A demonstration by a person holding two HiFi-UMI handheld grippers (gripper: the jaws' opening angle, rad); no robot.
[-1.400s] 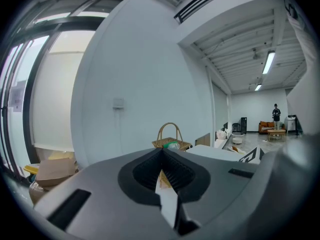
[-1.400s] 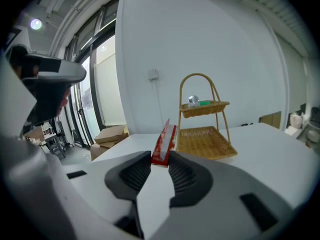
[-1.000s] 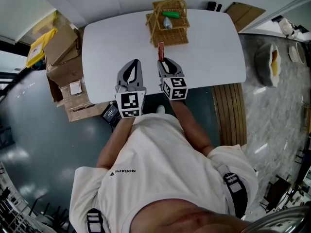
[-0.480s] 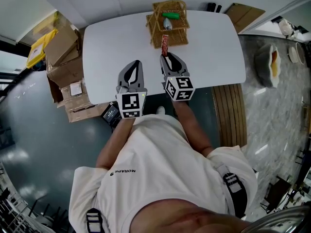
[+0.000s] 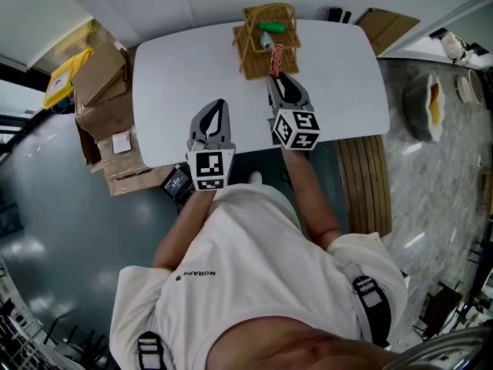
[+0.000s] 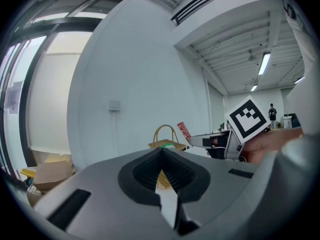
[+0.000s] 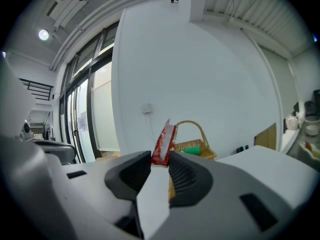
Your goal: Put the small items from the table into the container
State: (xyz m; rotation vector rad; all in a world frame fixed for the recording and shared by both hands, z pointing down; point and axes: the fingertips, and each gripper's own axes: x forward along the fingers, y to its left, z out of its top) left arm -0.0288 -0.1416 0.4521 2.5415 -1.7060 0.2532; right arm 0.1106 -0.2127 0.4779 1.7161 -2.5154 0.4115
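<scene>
A white worktop (image 5: 185, 75) with rounded corners is being viewed from above, set against a pale wall. A wicker basket (image 5: 248, 58) with a hoop handle is standing at its far edge. A green item (image 5: 271, 28) and a small pale bottle (image 5: 266, 42) are lying inside it. Cardboard boxes (image 5: 100, 79) are being kept on the dark floor (image 5: 46, 222) to the left of the worktop. A slatted wooden bench (image 5: 362, 176) is lying along its right side, on pale marbled flooring. In the right gripper view, tall windows are showing to the left of the wall.

A red packet (image 5: 275, 58) is being pinched upright between the fingers of the right gripper (image 5: 278, 78), clear of the worktop. In the head view it is overlapping the basket's near right corner. In the right gripper view the packet (image 7: 164, 143) is being pressed at its lower end by both fingers, with the basket just behind it. The left gripper (image 5: 216, 108) is being held over the near part of the worktop. Its fingers (image 6: 145, 171) are pressed together with nothing between them.

Compared with a second ago, the right gripper and packet are being carried farther from the person and up to the basket. Then, the packet was short of the basket's near edge. The left gripper is being kept where it was, its fingers unchanged.
</scene>
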